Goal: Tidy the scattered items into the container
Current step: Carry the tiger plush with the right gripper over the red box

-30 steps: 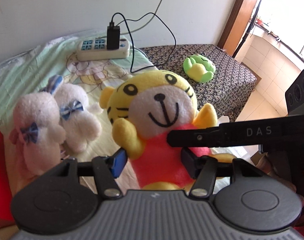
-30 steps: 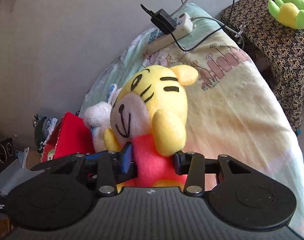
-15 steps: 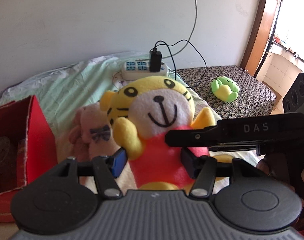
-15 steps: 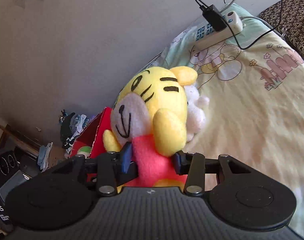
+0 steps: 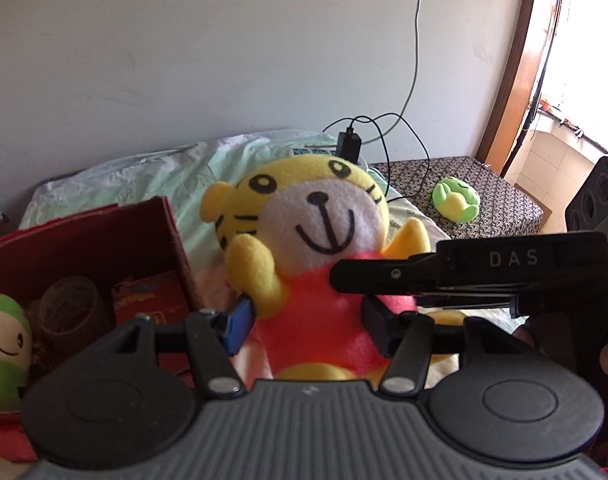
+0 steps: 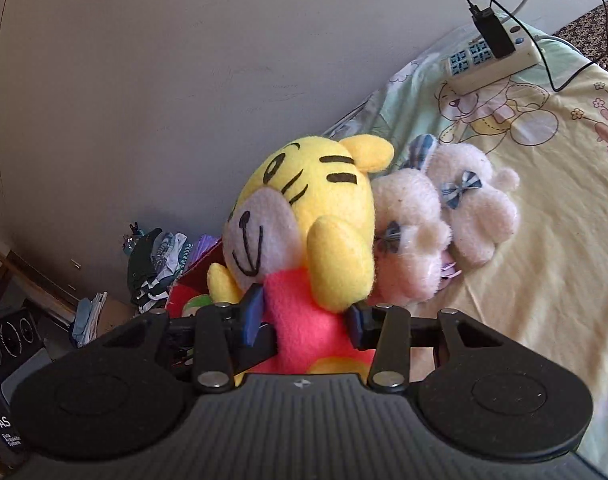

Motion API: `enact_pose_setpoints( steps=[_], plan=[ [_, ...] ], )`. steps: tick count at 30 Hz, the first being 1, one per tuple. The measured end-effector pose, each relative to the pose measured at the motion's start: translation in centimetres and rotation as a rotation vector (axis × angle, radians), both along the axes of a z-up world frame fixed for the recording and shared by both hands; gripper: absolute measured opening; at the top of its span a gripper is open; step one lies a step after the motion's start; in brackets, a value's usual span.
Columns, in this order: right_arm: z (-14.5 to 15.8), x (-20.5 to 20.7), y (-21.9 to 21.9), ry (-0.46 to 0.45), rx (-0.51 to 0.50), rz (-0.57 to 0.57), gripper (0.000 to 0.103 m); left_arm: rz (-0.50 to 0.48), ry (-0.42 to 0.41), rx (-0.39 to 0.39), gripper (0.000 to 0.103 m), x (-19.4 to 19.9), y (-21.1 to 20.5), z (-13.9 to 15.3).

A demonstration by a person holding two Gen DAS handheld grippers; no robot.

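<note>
Currently both the left gripper (image 5: pixel 306 322) and right gripper (image 6: pixel 304 320) pinch the tiger plush (image 5: pixel 316 240) at frame centre, right of the red box (image 5: pixel 104 248). Uneven release could drop it outside.

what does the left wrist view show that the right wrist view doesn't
Only the left wrist view: the inside of the red box with a green doll and a tape roll, and a green frog plush on the patterned cloth.
Only the right wrist view: two white bears on the sheet, and a clothes pile by the wall.
Both: the tiger plush, clamped by both the left gripper and the right gripper, and the power strip.
</note>
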State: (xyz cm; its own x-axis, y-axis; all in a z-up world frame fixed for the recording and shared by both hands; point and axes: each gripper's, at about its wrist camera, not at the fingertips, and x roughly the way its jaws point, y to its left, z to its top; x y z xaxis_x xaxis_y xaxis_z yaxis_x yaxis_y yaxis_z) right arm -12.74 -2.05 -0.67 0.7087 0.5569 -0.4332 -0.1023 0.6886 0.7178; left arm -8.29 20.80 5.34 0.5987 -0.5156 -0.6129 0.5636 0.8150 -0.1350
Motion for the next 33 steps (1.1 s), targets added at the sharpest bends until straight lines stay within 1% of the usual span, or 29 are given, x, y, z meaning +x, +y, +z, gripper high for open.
enact_pose_setpoints(
  steps=[4, 6, 9, 10, 12, 16, 19, 21, 24, 26, 28, 30, 33],
  plan=[
    [0.5, 0.2, 3.0, -0.030, -0.014, 0.000, 0.047, 0.003, -0.006, -0.021, 0.060, 0.2, 3.0, 0.0],
    [0.9, 0.3, 4.6, -0.056, -0.040, -0.003, 0.047, 0.002, 0.011, -0.051, 0.060, 0.5, 4.5, -0.1],
    [2.3, 0.3, 6.9, -0.114, -0.146, -0.018, 0.048, -0.004, 0.078, -0.124, 0.060, 1.7, 6.5, -0.3],
    [2.7, 0.4, 7.5, -0.132, -0.180, -0.020, 0.048, -0.004, 0.084, -0.142, 0.060, 2.0, 6.9, -0.2],
    [3.4, 0.7, 8.3, -0.158, -0.210, -0.032, 0.047, -0.001, 0.063, -0.156, 0.060, 2.4, 7.6, 0.2],
    [4.6, 2.0, 8.5, -0.169, -0.158, -0.040, 0.045, 0.024, -0.010, -0.168, 0.060, 3.0, 8.4, 2.0],
    [5.3, 3.4, 9.4, -0.164, -0.168, -0.020, 0.045, 0.047, -0.011, -0.173, 0.062, 3.8, 9.3, 1.9],
    [5.1, 4.1, 10.7, -0.164, -0.201, -0.011, 0.045, 0.070, 0.022, -0.171, 0.063, 4.6, 10.6, 0.9],
    [4.3, 4.9, 12.7, -0.133, -0.266, -0.028, 0.044, 0.107, 0.115, -0.196, 0.064, 6.0, 12.7, -1.5],
    [3.9, 5.3, 13.7, -0.132, -0.322, -0.042, 0.039, 0.150, 0.146, -0.194, 0.060, 6.6, 13.7, -2.5],
    [3.8, 5.9, 14.3, -0.131, -0.360, -0.040, 0.027, 0.174, 0.173, -0.183, 0.060, 7.0, 14.7, -3.4],
    [3.3, 6.6, 15.0, -0.104, -0.372, -0.010, 0.025, 0.181, 0.201, -0.216, 0.060, 7.3, 15.5, -3.8],
    [2.3, 7.1, 15.7, -0.072, -0.393, -0.006, 0.022, 0.184, 0.219, -0.198, 0.060, 7.2, 15.7, -4.5]
  ],
)
